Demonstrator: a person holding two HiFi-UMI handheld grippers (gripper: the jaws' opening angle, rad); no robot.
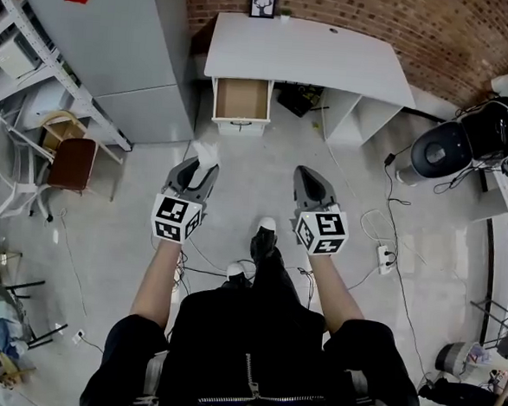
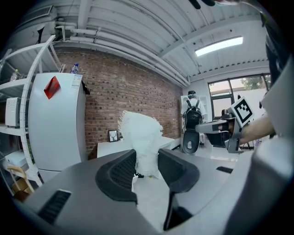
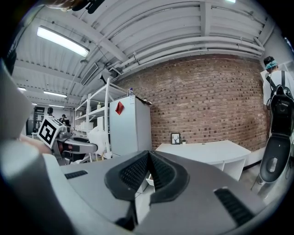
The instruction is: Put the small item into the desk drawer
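A white, fluffy small item [image 2: 140, 137] is clamped between the jaws of my left gripper [image 2: 146, 170]; in the head view it shows as a white tuft [image 1: 207, 154] at the tip of the left gripper [image 1: 195, 173]. My right gripper [image 1: 310, 183] is shut with nothing in it, its jaws meeting at the tips in the right gripper view [image 3: 148, 170]. The white desk [image 1: 303, 54] stands ahead against the brick wall, and its drawer [image 1: 241, 101] is pulled open, showing a brown inside. Both grippers hang over the floor well short of the desk.
A grey-white cabinet [image 1: 118, 41] stands left of the desk, with metal shelving [image 1: 38, 70] and a chair [image 1: 70, 161] further left. Cables and a power strip [image 1: 384, 258] lie on the floor to the right, near a dark machine [image 1: 467, 139]. A framed picture [image 1: 263, 3] sits on the desk.
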